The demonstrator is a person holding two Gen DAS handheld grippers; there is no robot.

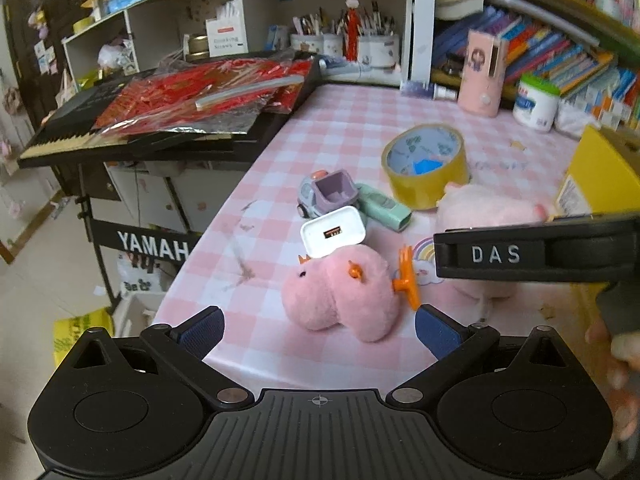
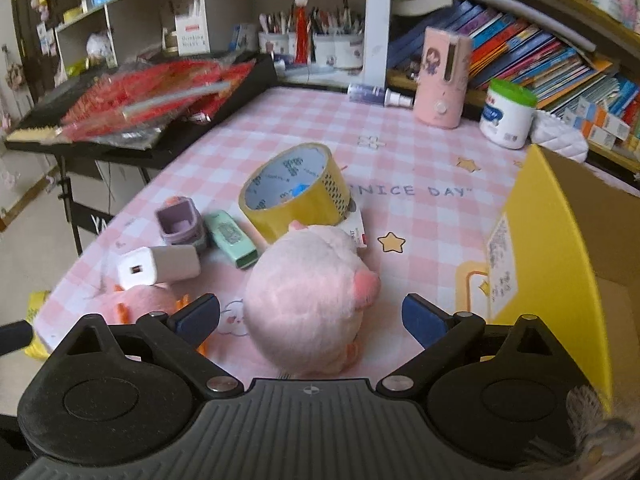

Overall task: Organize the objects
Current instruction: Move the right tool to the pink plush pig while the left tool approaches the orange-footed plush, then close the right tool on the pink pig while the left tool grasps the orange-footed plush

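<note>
**Two open grippers poised over soft toys beside a box**

The round pink plush (image 2: 308, 300) lies on the checked tablecloth (image 2: 420, 216), between the spread fingers of the right gripper (image 2: 310, 318), near the open yellow box (image 2: 560, 248), its likely destination. The left gripper (image 1: 320, 330), also spread, faces a smaller pink plush (image 1: 340, 296) leaning against a white charger (image 1: 334, 232).

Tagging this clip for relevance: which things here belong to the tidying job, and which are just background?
Job: pink pig plush, pink axolotl plush, white charger, toy car, green case, tape roll, yellow box.
Background: keyboard, books, pen cups.
</note>
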